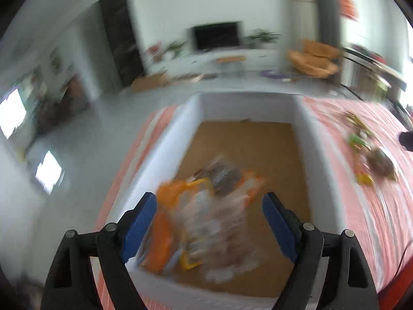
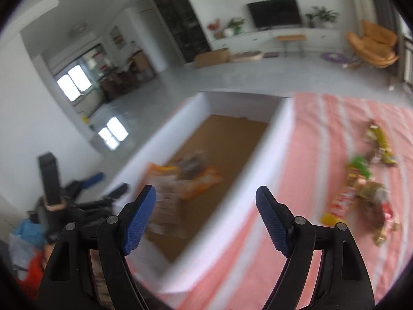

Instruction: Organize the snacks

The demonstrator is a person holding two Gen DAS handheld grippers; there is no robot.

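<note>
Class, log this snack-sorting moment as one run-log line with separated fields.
left gripper: open, empty | right gripper: open, empty | white box: holds snack packets | loose snacks: on striped cloth

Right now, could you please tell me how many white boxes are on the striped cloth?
1. The white box sits on the striped cloth, with snack packets inside; loose snacks lie on the cloth to its right.

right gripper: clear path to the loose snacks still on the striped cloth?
Probably yes. The right gripper is open and empty, and the snack packets lie uncovered on the striped cloth outside the white box. Nothing stands between. Blur hides fine detail.
</note>
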